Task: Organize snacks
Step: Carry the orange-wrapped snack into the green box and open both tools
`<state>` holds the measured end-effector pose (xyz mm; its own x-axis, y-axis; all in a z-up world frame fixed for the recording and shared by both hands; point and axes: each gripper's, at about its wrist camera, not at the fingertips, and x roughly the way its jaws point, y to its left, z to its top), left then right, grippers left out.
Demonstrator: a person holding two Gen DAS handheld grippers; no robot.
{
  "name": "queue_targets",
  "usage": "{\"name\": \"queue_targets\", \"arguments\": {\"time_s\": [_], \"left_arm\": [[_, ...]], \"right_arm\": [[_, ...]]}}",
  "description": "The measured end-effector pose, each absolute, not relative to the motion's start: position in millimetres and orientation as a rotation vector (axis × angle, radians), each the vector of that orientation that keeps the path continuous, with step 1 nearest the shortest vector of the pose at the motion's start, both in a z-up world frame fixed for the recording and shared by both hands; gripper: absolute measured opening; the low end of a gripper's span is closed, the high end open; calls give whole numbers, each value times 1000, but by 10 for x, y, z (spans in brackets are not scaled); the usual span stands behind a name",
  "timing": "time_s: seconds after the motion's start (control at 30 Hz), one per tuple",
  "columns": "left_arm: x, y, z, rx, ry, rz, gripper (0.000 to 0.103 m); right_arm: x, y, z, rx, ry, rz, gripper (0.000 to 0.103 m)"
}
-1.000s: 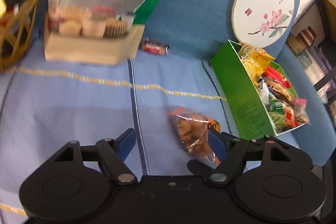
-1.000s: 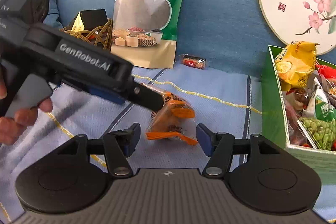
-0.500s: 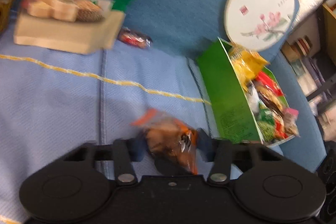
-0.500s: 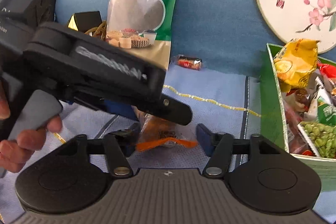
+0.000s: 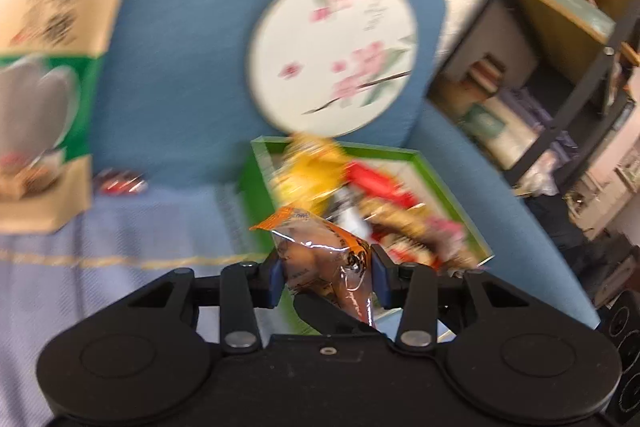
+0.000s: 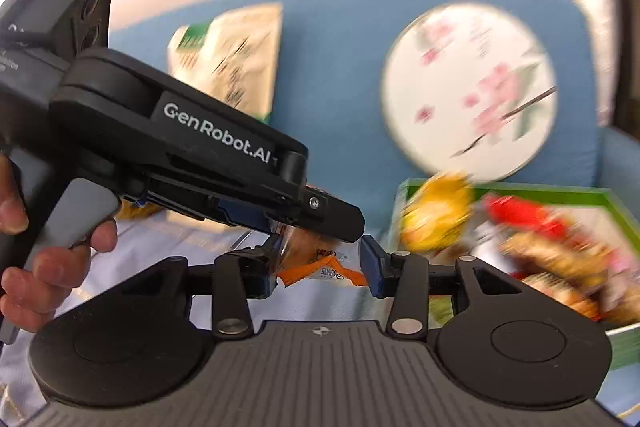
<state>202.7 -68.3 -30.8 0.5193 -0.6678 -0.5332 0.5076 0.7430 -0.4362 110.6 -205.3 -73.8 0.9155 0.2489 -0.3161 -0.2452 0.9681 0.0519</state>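
Both tools, left (image 5: 326, 277) and right (image 6: 320, 269), have just closed on one packet (image 5: 324, 261). The box (image 5: 448, 183) (green) behind is blurred, its contents unreadable.

left hand-held gripper (image 5: 326, 277): black body, blue pads, silver pivot screws, white "GenRobot.AI" lettering, grey trigger
right hand-held gripper (image 6: 322, 269): ribbed grey top plate, black round housings, blue pads
hand (image 6: 44, 259): bare, no sleeve visible

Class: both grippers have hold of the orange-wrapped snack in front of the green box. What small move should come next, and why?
Probably carry the orange-wrapped snack a little further forward, over the green box. The left gripper and right gripper have just been closing and both pinch the packet, lifted off the blue cloth; the box, already holding other snacks, lies just beyond it.
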Motion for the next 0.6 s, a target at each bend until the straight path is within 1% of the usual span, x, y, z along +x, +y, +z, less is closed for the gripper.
{"name": "queue_targets", "arguments": {"time_s": [0.13, 0.33, 0.4, 0.43, 0.47, 0.5, 0.53, 0.57, 0.6], "left_arm": [[2100, -1029, -203, -205, 708, -769, 41], [2303, -1345, -260, -223, 691, -820, 43], [2368, -1388, -311, -221, 687, -824, 46], [2408, -1415, -342, -215, 690, -821, 48], [2440, -1432, -373, -204, 699, -818, 55], [2459, -1439, -416, -189, 705, -794, 75], [2464, -1414, -458, -179, 706, -759, 91], [2454, -1363, -501, -179, 699, -718, 103], [2442, -1305, -534, -187, 686, -697, 103]], "right_arm": [[1115, -2325, -655, 18, 292, 189, 73], [1277, -2589, -699, 4, 269, 134, 73], [1330, -2607, -747, -22, 266, 122, 74], [1374, -2611, -787, -34, 268, 119, 76], [1397, -2616, -817, -43, 275, 113, 80], [1439, -2610, -866, -55, 288, 103, 82], [1475, -2606, -919, -69, 309, 93, 91], [1500, -2613, -965, -76, 325, 81, 96], [1495, -2620, -1006, -75, 334, 71, 101]]}}
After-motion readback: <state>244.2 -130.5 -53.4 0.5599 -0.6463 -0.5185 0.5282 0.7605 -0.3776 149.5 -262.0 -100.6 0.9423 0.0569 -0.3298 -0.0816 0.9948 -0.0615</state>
